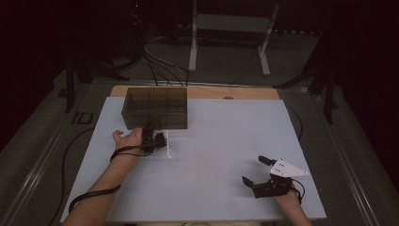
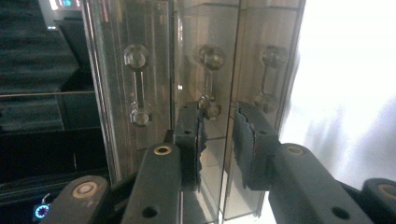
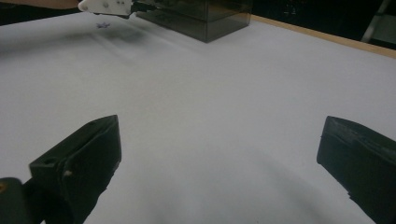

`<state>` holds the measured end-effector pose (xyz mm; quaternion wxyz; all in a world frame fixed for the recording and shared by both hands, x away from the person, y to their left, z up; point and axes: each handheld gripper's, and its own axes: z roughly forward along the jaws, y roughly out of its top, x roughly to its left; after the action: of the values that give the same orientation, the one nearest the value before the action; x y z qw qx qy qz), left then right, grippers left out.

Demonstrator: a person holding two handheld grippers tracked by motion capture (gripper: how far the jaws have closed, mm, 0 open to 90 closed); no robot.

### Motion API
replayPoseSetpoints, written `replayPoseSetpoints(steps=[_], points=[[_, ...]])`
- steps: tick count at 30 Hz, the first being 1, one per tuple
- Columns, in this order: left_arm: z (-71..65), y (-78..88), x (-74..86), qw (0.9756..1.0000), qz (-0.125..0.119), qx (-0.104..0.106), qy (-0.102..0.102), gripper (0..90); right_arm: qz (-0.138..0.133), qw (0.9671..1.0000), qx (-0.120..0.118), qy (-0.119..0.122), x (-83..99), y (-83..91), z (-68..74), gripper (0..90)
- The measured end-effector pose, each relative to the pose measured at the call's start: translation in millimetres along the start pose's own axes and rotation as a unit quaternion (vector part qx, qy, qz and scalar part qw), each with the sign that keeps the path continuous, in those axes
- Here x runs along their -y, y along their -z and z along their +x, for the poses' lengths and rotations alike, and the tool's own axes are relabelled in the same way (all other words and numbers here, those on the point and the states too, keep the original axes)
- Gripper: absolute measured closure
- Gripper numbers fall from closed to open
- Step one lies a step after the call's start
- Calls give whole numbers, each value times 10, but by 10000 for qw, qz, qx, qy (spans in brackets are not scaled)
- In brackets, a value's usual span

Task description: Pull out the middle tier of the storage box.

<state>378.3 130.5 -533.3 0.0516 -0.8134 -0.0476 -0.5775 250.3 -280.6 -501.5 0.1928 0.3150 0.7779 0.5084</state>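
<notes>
The left hand-held gripper is at the near face of the smoky plastic drawer box, its jaws narrowed around the middle drawer handle but, as far as the left gripper view tells, not yet pressing it. To grip well, push in until the pads bracket the handle's bar, then close squarely and pull straight back. The box sits just ahead of this gripper, near the far edge of the white table. The right hand-held gripper rests wide open, well apart, with bare tabletop between.
</notes>
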Motion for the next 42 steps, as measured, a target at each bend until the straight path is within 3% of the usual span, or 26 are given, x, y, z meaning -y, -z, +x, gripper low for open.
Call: replayPoseSetpoints(steps=[16,20,30,42], points=[[-89,-43,-36,9989,85,-392,-254,739,17,10000,-34,-22,4,-15,-2,0],[-90,-48,-52,9989,62,-430,-161,765,15,10000,-40,-17,3,-16,-1,0],[-48,-28,-82,9992,214,-340,-67,806,3,10000,-54,-23,0,-10,0,0],[-49,15,-92,9989,259,-359,-122,813,0,10000,-54,-26,0,-4,-3,0]])
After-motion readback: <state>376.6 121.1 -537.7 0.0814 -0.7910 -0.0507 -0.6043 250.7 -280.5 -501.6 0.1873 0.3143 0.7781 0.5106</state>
